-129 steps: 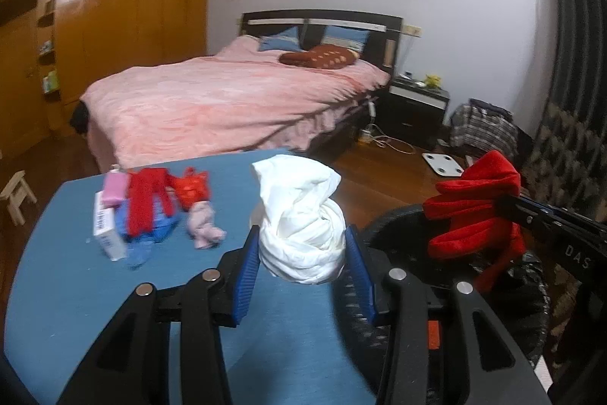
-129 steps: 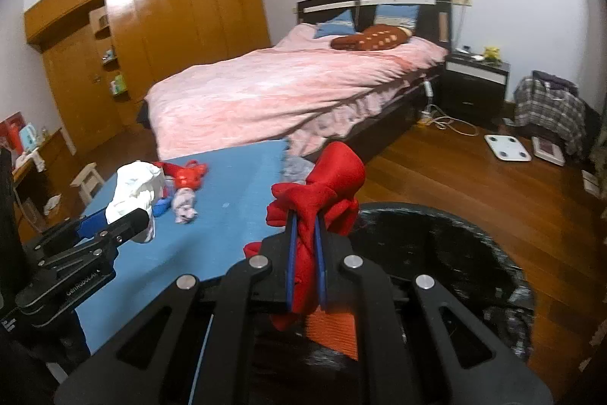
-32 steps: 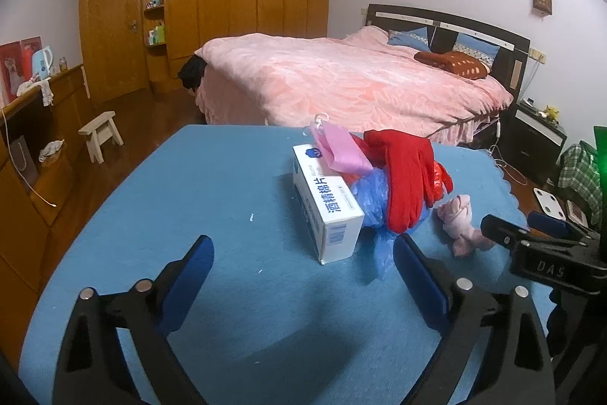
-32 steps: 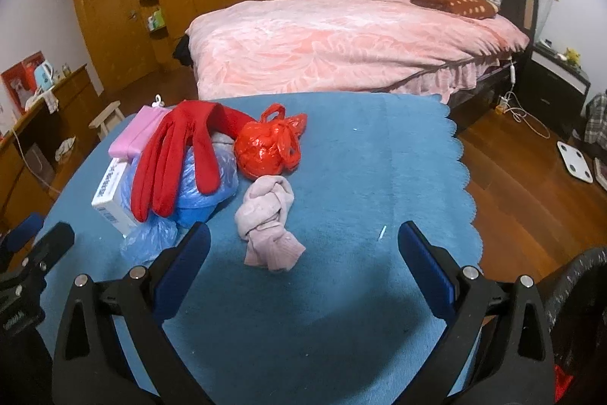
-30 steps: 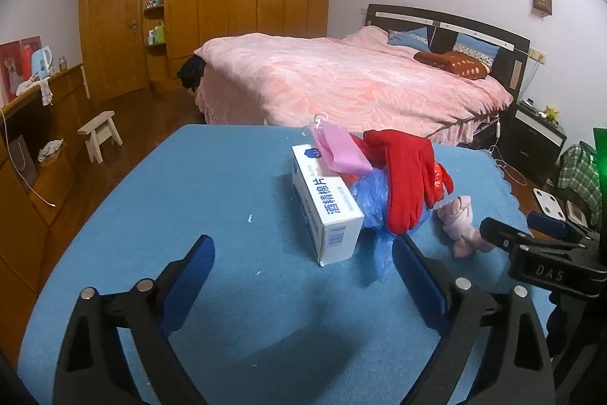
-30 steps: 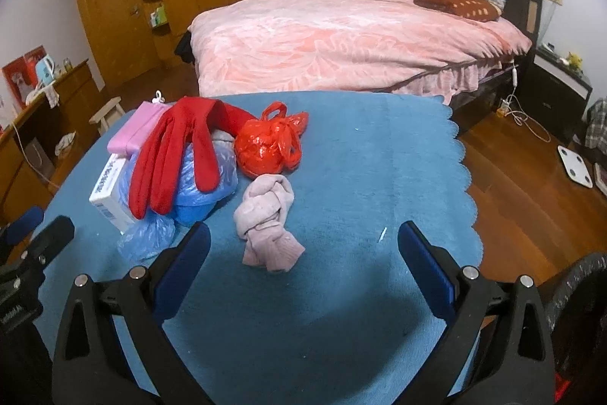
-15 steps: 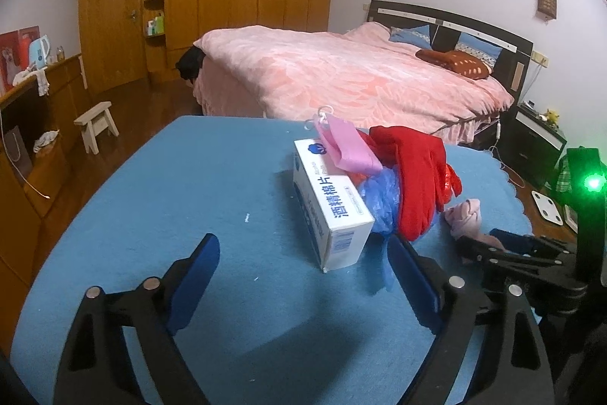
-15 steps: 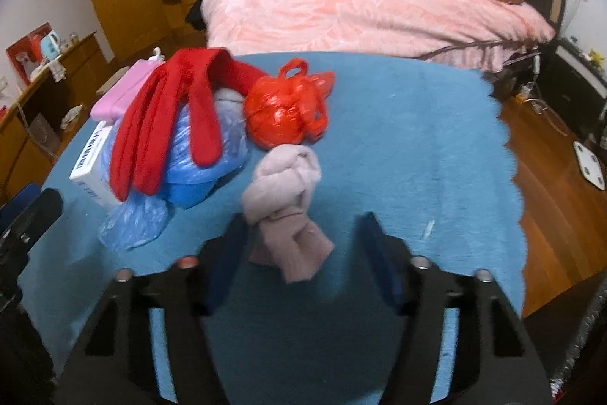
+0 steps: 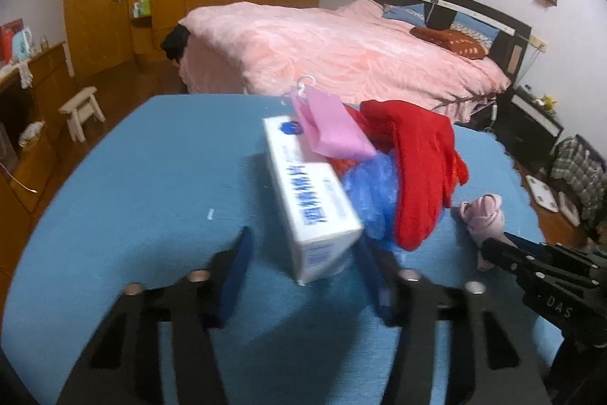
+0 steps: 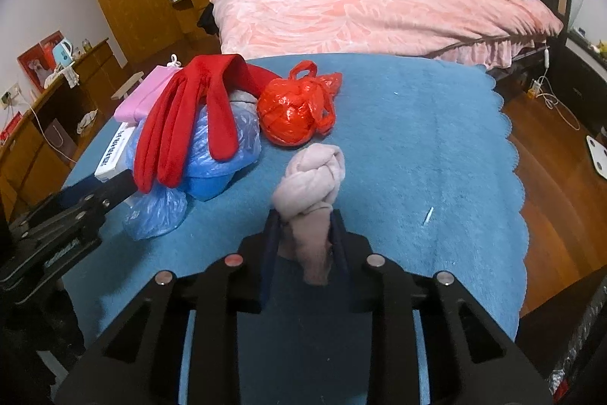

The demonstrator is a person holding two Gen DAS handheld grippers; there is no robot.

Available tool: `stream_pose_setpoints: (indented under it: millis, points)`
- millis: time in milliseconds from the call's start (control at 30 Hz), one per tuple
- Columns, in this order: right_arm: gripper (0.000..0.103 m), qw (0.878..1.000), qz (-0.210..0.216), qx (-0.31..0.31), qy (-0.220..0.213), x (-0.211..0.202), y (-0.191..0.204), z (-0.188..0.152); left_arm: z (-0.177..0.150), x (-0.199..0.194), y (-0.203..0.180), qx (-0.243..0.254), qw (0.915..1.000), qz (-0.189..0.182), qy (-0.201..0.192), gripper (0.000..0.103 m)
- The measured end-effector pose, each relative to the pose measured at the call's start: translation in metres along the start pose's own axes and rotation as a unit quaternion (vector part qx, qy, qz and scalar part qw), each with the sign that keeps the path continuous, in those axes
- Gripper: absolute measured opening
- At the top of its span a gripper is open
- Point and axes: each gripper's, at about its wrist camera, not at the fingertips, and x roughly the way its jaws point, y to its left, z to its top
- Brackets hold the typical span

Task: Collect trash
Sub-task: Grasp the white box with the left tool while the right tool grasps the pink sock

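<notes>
The right gripper [image 10: 303, 238] is seen with its jaws just closed in on the knotted pale pink cloth [image 10: 313, 185], and the lower end of the cloth is pinched between the blue pads. The cloth lies on the blue table cover [image 10: 417, 147], just in front of the red plastic bag [image 10: 296, 112].

The left gripper [image 9: 303, 272] has had its jaws closing around the near end of the white box [image 9: 311, 200]. The box end is located between the blue pads, but a gap is visible on the left side, and contact on the right side cannot be told because of blur.

A pink pouch [image 9: 330, 128] is resting on the box. A red glove [image 9: 421, 173] is draped over a blue plastic bag [image 9: 373, 192] beside it
</notes>
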Motion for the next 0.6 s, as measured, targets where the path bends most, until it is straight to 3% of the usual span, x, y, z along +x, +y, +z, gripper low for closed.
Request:
stream_pose_setpoints:
  millis: [33,400,467,500,600]
  points:
    - [0.026,1.000,0.000,0.000,-0.001,-0.002,0.000,0.000,-0.001,-0.001,0.002,-0.003,1.0000,-0.008,-0.001,0.033]
    - [0.029,1.000,-0.006,-0.005,0.003,-0.005,0.002,-0.008,-0.010,-0.022,0.021,-0.003,1.0000,-0.001,0.005,0.036]
    - [0.037,1.000,-0.007,-0.006,0.003,-0.006,0.001,-0.009,-0.009,-0.019,0.022,-0.004,1.0000,0.001,0.008,0.047]
    - [0.045,1.000,-0.010,-0.005,-0.001,-0.007,0.001,-0.009,-0.007,-0.017,0.022,-0.007,0.9999,0.002,0.007,0.054]
    - [0.060,1.000,-0.020,0.004,-0.013,-0.012,-0.006,-0.010,-0.003,-0.013,0.021,-0.008,0.9999,0.004,0.005,0.061]
